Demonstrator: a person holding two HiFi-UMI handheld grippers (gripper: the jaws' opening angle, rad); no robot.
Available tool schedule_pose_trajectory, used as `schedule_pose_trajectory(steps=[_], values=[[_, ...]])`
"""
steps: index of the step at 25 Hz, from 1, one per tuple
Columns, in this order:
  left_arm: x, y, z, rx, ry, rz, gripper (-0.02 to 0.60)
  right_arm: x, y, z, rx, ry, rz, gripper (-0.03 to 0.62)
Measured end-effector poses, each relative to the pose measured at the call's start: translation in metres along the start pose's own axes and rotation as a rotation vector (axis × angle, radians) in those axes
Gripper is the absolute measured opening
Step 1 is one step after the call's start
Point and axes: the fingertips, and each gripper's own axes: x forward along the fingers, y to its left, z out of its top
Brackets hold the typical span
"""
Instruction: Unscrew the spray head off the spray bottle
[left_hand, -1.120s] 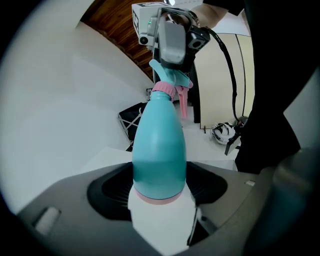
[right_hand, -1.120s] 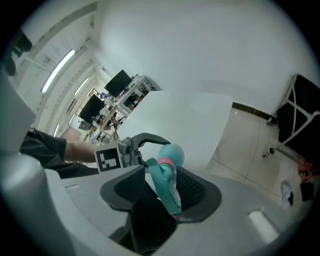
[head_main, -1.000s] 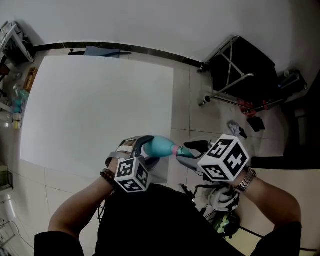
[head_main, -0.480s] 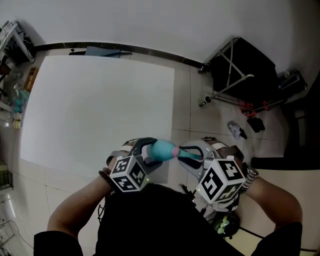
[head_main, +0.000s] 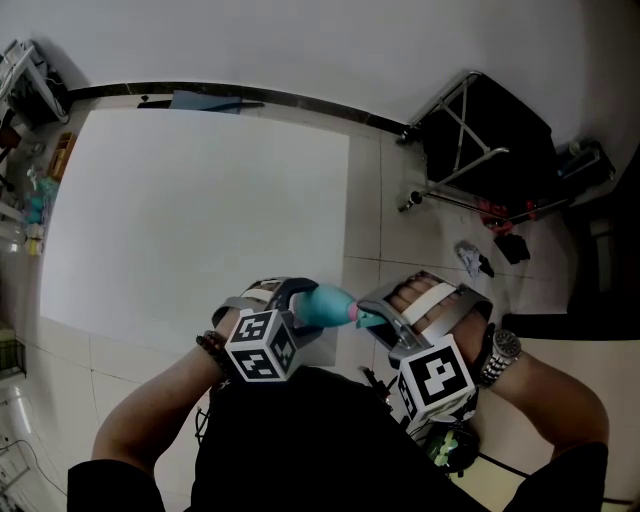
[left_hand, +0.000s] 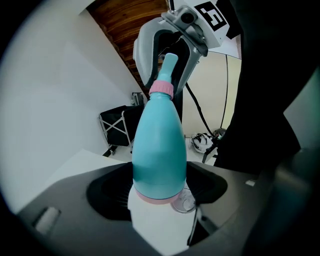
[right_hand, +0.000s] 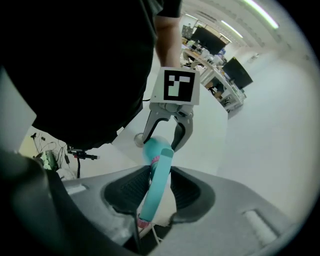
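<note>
The left gripper (head_main: 300, 300) holds the teal spray bottle (head_main: 322, 303) by its wide body, jaws spread around it and pads pressing on both sides. The bottle lies nearly level in the air, close to the person's chest, over the near corner of the white counter (head_main: 180, 200) and the tiled floor (head_main: 385, 230) beside it. Its pink collar points toward the right gripper (head_main: 378, 318), whose jaws have just been closing and now pinch the slim teal spray head (head_main: 366, 317) between their pads.

In the head view each gripper's marker cube and the right hand (head_main: 430, 305) cover much of the jaws and part of the spray head. A watch (head_main: 500, 350) sits on the right wrist and a bead bracelet (head_main: 212, 352) on the left.

A black folding trolley (head_main: 480, 130) stands on the floor well beyond the counter's right edge, with small bits of clutter (head_main: 495, 235) near it. Cables and a white-and-black object (head_main: 445, 400) lie by the person's feet.
</note>
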Motion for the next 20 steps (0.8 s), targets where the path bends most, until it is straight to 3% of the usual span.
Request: schedule_pose_trajectory(steps=[4, 9, 16, 20], values=[[0.001, -0.005, -0.002, 0.007, 0.021, -0.038, 0.357, 0.001, 0.005, 0.001, -0.084, 0.025, 0.012, 0.117], [0.004, -0.008, -0.002, 0.053, 0.041, -0.050, 0.357, 0.003, 0.003, 0.008, -0.115, -0.009, -0.022, 0.117], [0.004, -0.004, -0.007, 0.139, 0.069, -0.015, 0.356, 0.007, 0.007, 0.011, -0.154, -0.016, -0.003, 0.117], [0.007, -0.001, -0.007, 0.171, 0.110, 0.013, 0.354, 0.013, 0.016, 0.004, -0.116, 0.021, 0.069, 0.117]])
